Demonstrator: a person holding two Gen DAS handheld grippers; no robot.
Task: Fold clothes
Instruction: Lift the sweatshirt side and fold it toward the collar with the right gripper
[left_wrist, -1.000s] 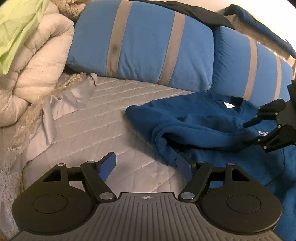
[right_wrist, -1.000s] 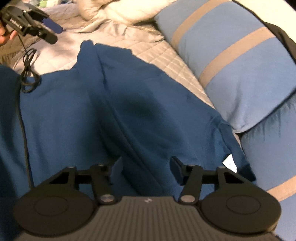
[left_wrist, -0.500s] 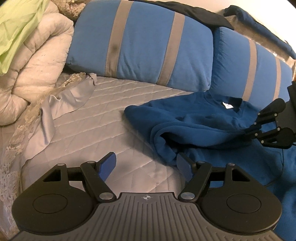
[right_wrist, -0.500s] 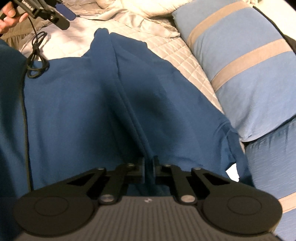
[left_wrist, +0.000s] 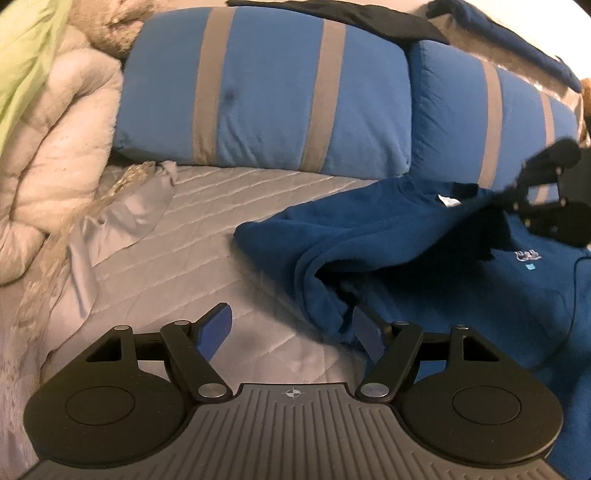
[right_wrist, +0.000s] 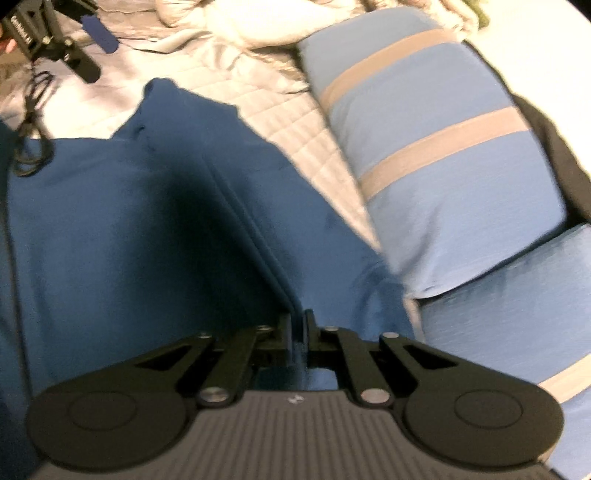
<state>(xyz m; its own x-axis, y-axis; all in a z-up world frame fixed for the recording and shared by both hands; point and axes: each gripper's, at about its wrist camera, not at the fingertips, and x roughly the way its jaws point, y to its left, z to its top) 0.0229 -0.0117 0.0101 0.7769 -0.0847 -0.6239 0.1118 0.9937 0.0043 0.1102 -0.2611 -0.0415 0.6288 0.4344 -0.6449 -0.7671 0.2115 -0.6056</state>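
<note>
Your right claw (right_wrist: 296, 334) is clenched on a raised ridge of the blue sweatshirt (right_wrist: 155, 229), which spreads ahead of it. Your left claw (left_wrist: 291, 332) gapes wide, gripping nothing, its right finger by the bunched sleeve (left_wrist: 325, 280). Beyond lie the quilted mattress (left_wrist: 207, 229) and striped pillows (left_wrist: 266, 92).

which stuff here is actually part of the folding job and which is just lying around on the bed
Part of the job:
- blue sweatshirt
- right gripper, shut on a fold of the sweatshirt
- left gripper, open beside the sweatshirt's edge

Just lying about:
- two blue striped pillows
- cream comforter
- grey sheet
- green cloth
- black garment on the pillows
</note>
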